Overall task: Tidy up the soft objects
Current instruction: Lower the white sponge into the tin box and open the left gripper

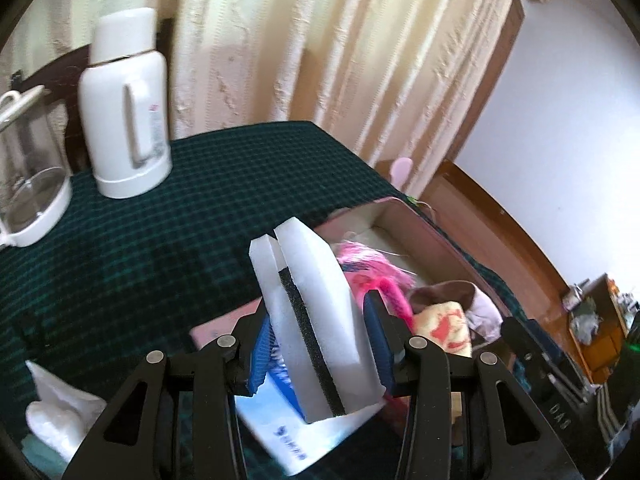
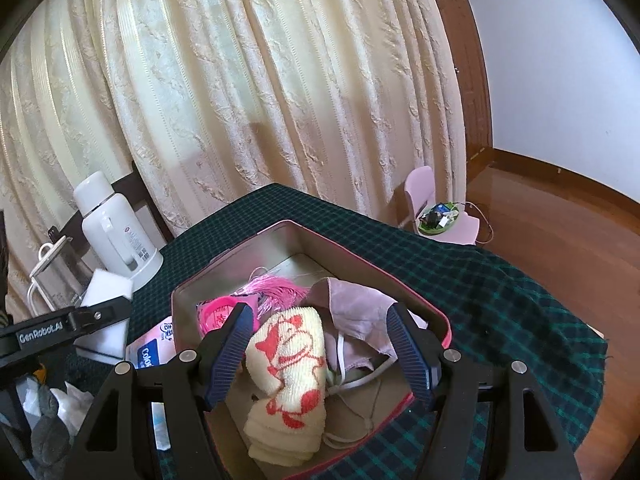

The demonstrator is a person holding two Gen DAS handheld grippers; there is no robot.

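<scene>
Left gripper (image 1: 318,340): closed on a white sponge (image 1: 316,316) with a black scouring strip, held up above the table's green checked cloth (image 1: 160,240).
Right gripper (image 2: 320,348): open, jaws spread over the tin box (image 2: 240,256).
Box contents: a rolled cream towel (image 2: 288,376) with red print, a mauve face mask (image 2: 360,312), pink tassel threads (image 2: 276,294).
Behind: white thermos (image 1: 126,108), glass kettle (image 1: 28,184), cream curtain (image 2: 260,80).

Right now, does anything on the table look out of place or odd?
Nothing looks spilled or damaged. The left hand-held gripper holds white sponges, not yet in the tin box with the rolled towel.
</scene>
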